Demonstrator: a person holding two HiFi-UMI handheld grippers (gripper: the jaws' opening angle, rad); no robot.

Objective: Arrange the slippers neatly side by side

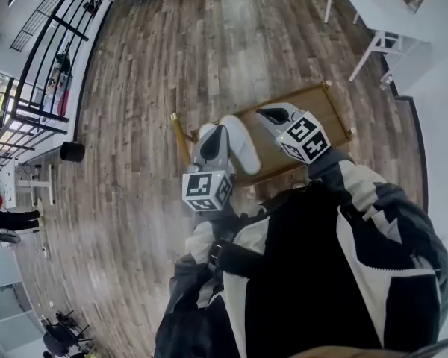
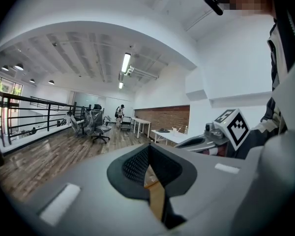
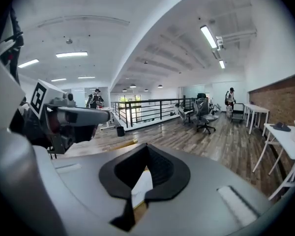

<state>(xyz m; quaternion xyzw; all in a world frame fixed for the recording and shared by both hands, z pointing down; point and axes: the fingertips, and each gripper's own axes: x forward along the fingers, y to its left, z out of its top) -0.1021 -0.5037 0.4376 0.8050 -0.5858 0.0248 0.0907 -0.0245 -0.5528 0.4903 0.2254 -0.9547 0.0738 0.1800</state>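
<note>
A white slipper (image 1: pixel 241 145) lies on a low wooden table (image 1: pixel 321 107) straight below me. A smaller white patch (image 1: pixel 207 131) shows at the left gripper's far side; whether it is the second slipper I cannot tell. My left gripper (image 1: pixel 216 134) hangs raised over the slipper's left side, its jaws shut with nothing between them (image 2: pixel 148 167). My right gripper (image 1: pixel 272 114) is raised over the table to the right, also shut and empty (image 3: pixel 146 170). Both point nearly level into the room. Each sees the other: the right gripper (image 2: pixel 206 139) and the left gripper (image 3: pixel 73 114).
Wood-plank floor surrounds the table. A black bin (image 1: pixel 72 151) stands by a black railing (image 1: pixel 37 88) at the left. White tables (image 1: pixel 381 13) are at the upper right, and office chairs (image 3: pixel 205 113) further off. My dark jacket (image 1: pixel 306 274) fills the bottom of the head view.
</note>
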